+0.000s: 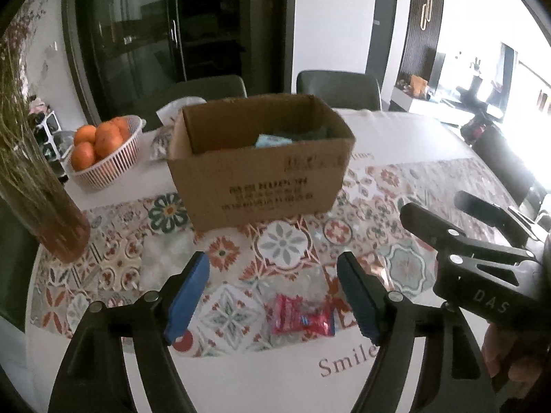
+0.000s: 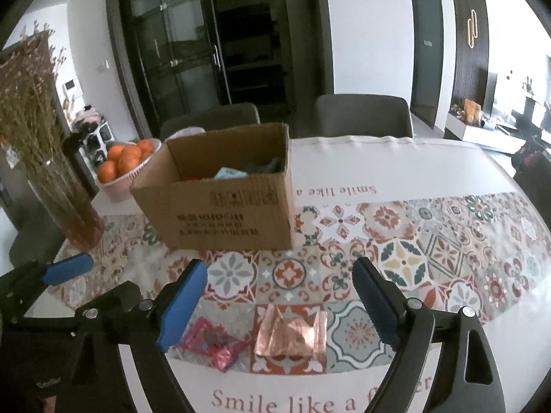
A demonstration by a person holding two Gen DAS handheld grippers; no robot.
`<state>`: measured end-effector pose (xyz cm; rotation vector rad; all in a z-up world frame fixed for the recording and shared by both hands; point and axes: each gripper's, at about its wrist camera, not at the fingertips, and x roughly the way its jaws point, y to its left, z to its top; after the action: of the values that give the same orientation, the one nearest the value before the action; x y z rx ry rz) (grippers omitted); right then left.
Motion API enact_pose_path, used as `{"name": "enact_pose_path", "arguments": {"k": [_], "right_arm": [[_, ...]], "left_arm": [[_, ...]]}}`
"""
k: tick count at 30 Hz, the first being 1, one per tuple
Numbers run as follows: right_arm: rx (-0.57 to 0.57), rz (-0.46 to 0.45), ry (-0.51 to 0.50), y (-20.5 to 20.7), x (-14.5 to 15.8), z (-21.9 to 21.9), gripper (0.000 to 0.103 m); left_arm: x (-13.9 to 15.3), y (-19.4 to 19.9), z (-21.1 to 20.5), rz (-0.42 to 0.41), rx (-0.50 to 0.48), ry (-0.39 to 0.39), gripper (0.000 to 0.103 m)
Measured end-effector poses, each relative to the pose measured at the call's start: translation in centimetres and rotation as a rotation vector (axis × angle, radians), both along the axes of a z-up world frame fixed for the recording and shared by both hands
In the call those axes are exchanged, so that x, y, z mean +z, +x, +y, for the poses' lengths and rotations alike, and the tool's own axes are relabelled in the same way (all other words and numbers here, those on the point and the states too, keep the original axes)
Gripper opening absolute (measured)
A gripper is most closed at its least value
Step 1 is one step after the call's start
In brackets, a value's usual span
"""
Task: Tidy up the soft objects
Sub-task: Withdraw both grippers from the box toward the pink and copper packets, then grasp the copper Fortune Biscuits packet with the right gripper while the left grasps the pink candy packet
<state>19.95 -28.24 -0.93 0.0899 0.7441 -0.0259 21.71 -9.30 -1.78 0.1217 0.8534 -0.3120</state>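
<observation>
Left gripper spread wide, blue pads well apart, nothing between them held. Just below and between the fingertips, flat on the tablecloth: a red packet, nearer the right-hand finger than the left, touching neither.

Right gripper likewise gaping, empty. Between its fingers, on the patterned strip of the cloth: a shiny copper-pink packet, roughly centred in the gap, apart from both pads. Beside that, toward the left finger: the red packet again, partly hidden behind the blue pad (contact there impossible to judge).

Further out, straight ahead of both grippers: an open cardboard box, upright on the cloth, well apart from the packets. Inside, a pale blue item and something dark green, only partly visible over the rim.

To the left of the box: a white basket heaped with oranges. Nearer and further left: a glass vase of dried stems. Behind the table: two grey chairs and a dark glass-door cabinet.
</observation>
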Motion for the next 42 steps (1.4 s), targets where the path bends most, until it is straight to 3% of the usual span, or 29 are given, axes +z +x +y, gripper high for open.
{"name": "enact_pose_path", "arguments": {"k": [20,42], "right_arm": [[-0.008,0.122,0.081,-2.0,-7.6,-1.6,0.088],[-0.034,0.231,0.214,1.2,-13.7,-3.4,0.088]], "left_arm": [[-7.2,-2.9,-1.8,0.099,-0.116,0.051,0.084],[-13.5,0.1,-2.3,0.253,-0.121,0.029,0.085]]}}
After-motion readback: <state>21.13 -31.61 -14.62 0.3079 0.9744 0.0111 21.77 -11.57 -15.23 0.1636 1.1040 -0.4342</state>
